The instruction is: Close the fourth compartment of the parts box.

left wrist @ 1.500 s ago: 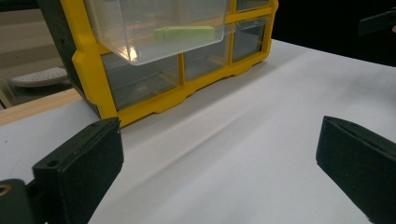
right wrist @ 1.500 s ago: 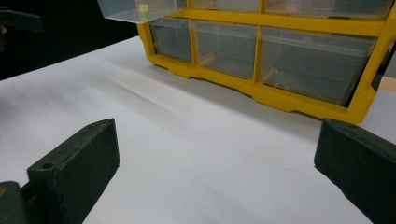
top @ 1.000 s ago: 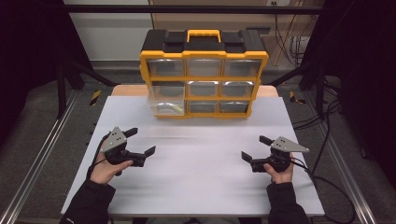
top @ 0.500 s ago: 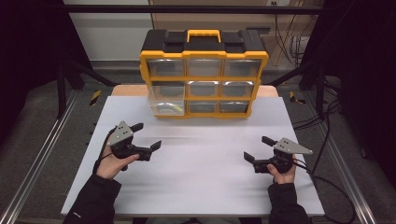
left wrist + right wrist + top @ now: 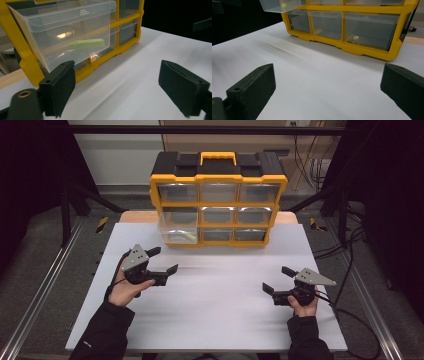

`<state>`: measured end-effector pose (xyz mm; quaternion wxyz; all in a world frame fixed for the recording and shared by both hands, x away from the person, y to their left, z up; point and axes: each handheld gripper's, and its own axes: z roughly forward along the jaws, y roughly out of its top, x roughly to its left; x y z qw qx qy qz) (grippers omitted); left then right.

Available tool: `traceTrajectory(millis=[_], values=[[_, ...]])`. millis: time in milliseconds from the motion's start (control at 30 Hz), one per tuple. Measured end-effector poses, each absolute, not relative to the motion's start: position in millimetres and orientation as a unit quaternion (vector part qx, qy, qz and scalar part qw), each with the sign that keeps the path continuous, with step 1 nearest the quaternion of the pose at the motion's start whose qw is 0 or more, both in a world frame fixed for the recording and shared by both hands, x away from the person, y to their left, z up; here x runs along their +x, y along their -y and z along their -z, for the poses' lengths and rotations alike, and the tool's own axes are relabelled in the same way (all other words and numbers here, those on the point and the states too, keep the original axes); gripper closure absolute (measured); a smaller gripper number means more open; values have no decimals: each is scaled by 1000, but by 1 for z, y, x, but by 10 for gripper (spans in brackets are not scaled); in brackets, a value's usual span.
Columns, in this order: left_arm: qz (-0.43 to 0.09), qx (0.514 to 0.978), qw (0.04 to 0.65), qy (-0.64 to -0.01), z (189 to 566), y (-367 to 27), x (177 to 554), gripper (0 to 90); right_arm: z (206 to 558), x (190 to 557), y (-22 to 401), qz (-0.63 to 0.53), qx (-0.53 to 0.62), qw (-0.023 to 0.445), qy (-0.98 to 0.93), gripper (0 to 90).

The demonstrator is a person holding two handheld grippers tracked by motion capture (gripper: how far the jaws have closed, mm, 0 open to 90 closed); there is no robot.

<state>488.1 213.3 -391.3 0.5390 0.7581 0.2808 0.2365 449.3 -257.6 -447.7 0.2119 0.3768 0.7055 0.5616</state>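
Two pairs of tongs rest low over the white worktop [image 5: 215, 290]. From the high view we see the left tongs [image 5: 162, 261] nearer the yellow-framed plastic drawer cabinet [image 5: 218, 195], whose clear pulled-out drawer [image 5: 176, 226] lies ahead of them. The right tongs [image 5: 277, 280] sit well apart, jaws wide and empty. In the left gripper view our jaws, just closing a little, are wide with nothing between; the light green strip [image 5: 87, 43] lies lengthwise inside the drawer. In the right gripper view the cabinet stands farther off.
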Motion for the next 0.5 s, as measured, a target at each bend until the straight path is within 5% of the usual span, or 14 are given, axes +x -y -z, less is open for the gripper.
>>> traceTrajectory(millis=[500], values=[[-271, 757, 517, -294, 387, -205, 497, 351, 449, 449, 258, -559, 378, 213, -707, 4]])
